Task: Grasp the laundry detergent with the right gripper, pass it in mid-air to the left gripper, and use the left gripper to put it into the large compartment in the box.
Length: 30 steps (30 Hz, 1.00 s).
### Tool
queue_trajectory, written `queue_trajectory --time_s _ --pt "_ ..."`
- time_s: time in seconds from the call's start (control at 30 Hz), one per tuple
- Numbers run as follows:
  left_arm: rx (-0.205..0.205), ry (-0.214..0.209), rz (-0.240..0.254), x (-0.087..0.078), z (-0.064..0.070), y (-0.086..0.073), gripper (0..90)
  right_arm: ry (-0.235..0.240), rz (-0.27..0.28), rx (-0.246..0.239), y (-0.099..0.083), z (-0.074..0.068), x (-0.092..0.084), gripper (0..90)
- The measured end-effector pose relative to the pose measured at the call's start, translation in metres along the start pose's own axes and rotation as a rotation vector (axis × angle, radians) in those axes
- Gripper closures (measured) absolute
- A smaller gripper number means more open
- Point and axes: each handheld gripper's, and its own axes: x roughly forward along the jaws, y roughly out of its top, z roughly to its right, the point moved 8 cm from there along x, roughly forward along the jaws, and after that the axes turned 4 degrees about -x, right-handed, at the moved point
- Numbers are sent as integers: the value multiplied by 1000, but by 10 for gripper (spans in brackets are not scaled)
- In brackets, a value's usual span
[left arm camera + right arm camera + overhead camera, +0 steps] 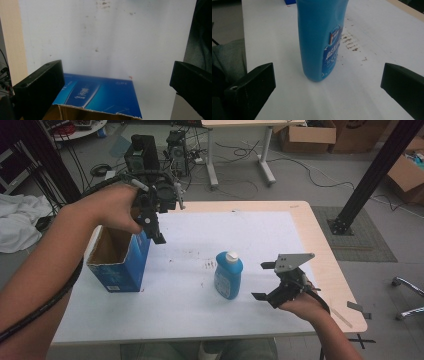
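**Blue bottle sitting between a wide-open tool, box off to the side**

While the right tool [265, 281] sits low on the white surface [200, 310], its two black jaws are spread wide and holding nothing, pretty much lined up on the blue plastic bottle with the white cap [228, 274]. That bottle stands upright on the surface, near the right tool but not touching it. From the right gripper view the bottle [320, 37] is dead centre and just ahead of the jaws, label facing the camera, with a few brownish smudges on the surface just past it.

Well to the left of the bottle is an open-topped blue cardboard box [120, 260], standing at the surface's left edge. The left tool [155, 227] hangs above the box's far right corner, pointing down. Its jaws are also wide apart and empty. In the left gripper view the box's torn top rim and blue side [100, 96] show low between the jaws.
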Motion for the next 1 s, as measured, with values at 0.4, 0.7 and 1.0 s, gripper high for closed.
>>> queue_trajectory --time_s 0.4,0.7,1.0 --pt "2 -5 6 3 3 3 1 -84 58 62 -4 -7 30 0" --pt "7 -6 6 4 4 5 1 -183 117 117 -6 -11 55 0" --pt "12 -2 3 3 5 6 1 -260 165 167 -7 -10 73 0"
